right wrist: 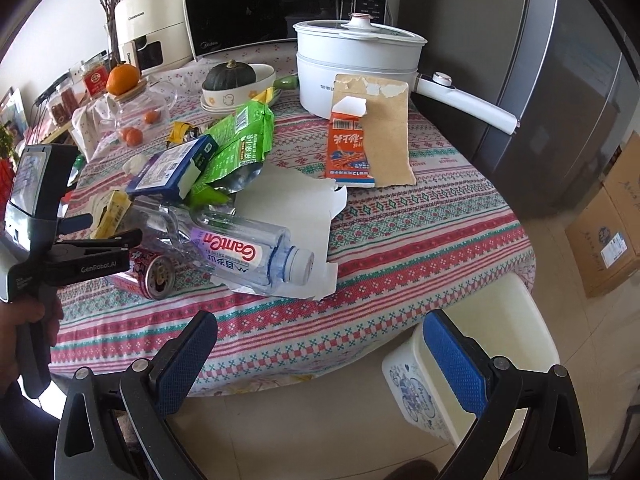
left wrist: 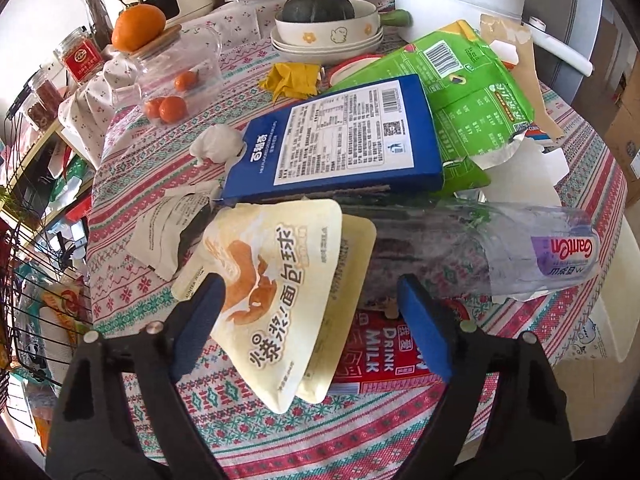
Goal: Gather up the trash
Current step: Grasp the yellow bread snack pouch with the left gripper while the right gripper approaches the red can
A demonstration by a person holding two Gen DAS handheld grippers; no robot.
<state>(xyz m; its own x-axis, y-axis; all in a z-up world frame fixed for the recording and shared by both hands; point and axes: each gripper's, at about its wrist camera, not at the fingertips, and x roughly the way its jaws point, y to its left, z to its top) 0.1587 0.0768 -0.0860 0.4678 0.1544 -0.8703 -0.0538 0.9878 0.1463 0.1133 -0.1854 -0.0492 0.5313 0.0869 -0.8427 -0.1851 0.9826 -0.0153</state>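
A cream snack wrapper (left wrist: 280,280) lies on the patterned tablecloth (left wrist: 280,432), between the fingers of my left gripper (left wrist: 310,280). Its left pad (left wrist: 196,320) touches the wrapper's edge and the right pad stands apart, so the gripper is open. Around it lie a blue box (left wrist: 340,140), a green bag (left wrist: 472,80), a clear bottle (left wrist: 500,248) and a red milk can (left wrist: 380,356). My right gripper (right wrist: 322,318) hangs open and empty over the table's front edge, near a white bin (right wrist: 520,300) on the floor.
Farther back are a torn orange carton (right wrist: 348,152), white paper (right wrist: 292,208), a white pot (right wrist: 360,68), a bowl holding a squash (right wrist: 236,76) and a glass jar of oranges (right wrist: 136,120). Cardboard boxes (right wrist: 608,232) stand on the floor at right.
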